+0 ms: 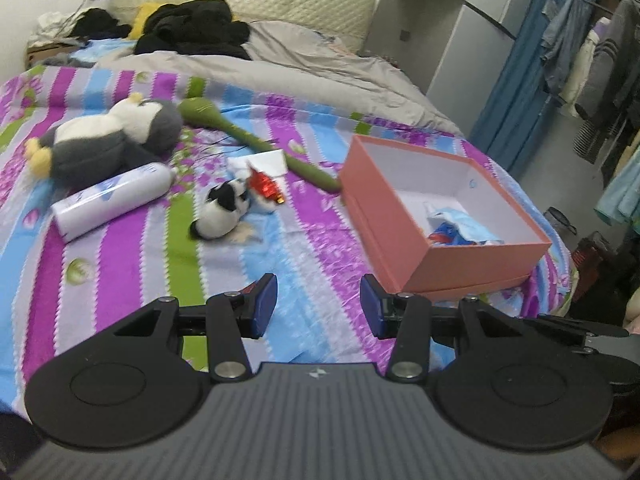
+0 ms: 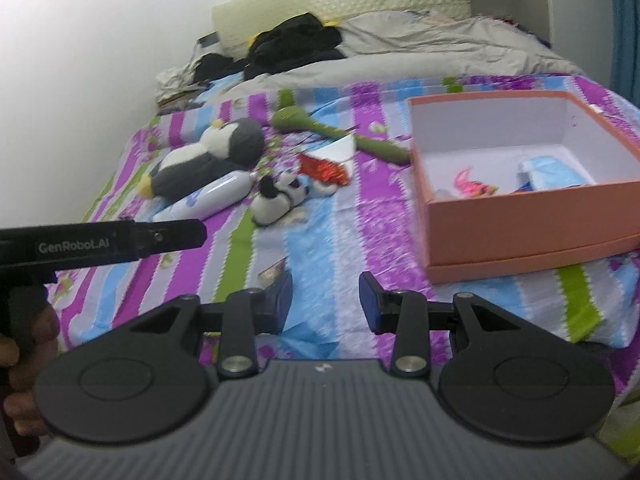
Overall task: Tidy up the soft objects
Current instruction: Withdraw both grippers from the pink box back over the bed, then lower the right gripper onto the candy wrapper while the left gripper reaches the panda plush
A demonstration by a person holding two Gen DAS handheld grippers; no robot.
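Observation:
A grey and white penguin plush (image 1: pixel 116 136) (image 2: pixel 208 156) lies on the striped bedsheet. A small black and white panda plush (image 1: pixel 222 210) (image 2: pixel 278 198) lies nearer, beside a red shiny toy (image 1: pixel 264 186) (image 2: pixel 324 170). A long green plush (image 1: pixel 256 140) (image 2: pixel 340 132) stretches toward the open orange box (image 1: pixel 472 256) (image 2: pixel 520 224), which holds a blue mask (image 1: pixel 460 224) (image 2: pixel 556 172) and a pink item (image 2: pixel 472 186). My left gripper (image 1: pixel 318 306) is open and empty above the sheet. My right gripper (image 2: pixel 325 300) is open and empty; the left gripper's body (image 2: pixel 100 242) shows at its left.
A white bottle (image 1: pixel 112 200) (image 2: pixel 208 198) lies by the penguin. A white paper (image 1: pixel 266 162) lies behind the red toy. A grey duvet (image 1: pixel 300 64) and black clothes (image 1: pixel 192 28) fill the bed's far end. Hanging clothes (image 1: pixel 592 60) stand to the right.

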